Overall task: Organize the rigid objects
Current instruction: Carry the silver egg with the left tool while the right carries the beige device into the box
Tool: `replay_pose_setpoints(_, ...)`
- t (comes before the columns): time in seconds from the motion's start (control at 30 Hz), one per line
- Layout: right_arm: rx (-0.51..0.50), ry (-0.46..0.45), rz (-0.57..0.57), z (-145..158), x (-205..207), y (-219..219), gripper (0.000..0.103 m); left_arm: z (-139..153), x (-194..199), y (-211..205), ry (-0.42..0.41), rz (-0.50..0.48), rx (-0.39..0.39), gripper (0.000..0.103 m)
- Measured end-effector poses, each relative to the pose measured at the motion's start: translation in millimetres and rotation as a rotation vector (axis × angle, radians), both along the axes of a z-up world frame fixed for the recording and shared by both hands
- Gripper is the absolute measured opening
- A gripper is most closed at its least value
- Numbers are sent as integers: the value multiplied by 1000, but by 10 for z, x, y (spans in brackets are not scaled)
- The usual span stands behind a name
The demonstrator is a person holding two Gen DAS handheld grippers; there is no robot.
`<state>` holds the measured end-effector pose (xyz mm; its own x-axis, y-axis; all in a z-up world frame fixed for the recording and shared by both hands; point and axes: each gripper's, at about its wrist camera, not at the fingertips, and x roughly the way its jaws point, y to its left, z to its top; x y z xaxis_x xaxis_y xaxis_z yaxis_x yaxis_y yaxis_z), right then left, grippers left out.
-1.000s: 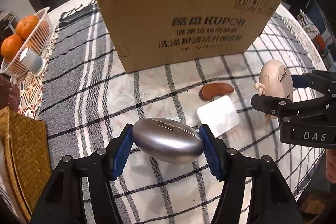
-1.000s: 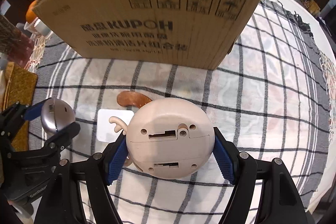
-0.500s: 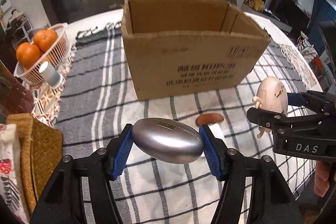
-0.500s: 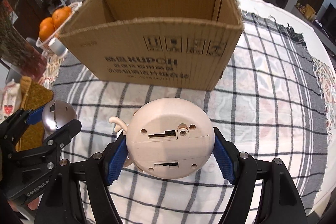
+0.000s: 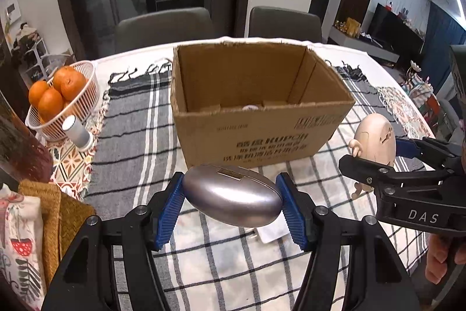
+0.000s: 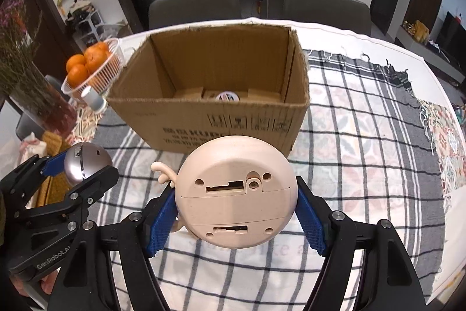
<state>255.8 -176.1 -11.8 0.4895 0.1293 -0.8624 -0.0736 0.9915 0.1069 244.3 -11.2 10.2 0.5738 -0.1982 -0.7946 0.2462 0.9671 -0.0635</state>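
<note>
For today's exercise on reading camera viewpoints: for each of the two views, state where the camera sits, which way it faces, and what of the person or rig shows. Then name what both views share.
Left wrist: on the left gripper, looking forward and down at its silver oval; the right gripper and fingers show.
Right wrist: on the right gripper, facing its beige egg toy; the left gripper shows.
Shared: cardboard box, basket of oranges, checked cloth.
</note>
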Motion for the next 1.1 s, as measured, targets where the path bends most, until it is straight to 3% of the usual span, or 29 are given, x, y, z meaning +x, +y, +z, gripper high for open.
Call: replay_pose_setpoints(1.1, 85, -120, -52, 444, 399, -126, 75, 518, 466, -41, -95, 11, -44, 63)
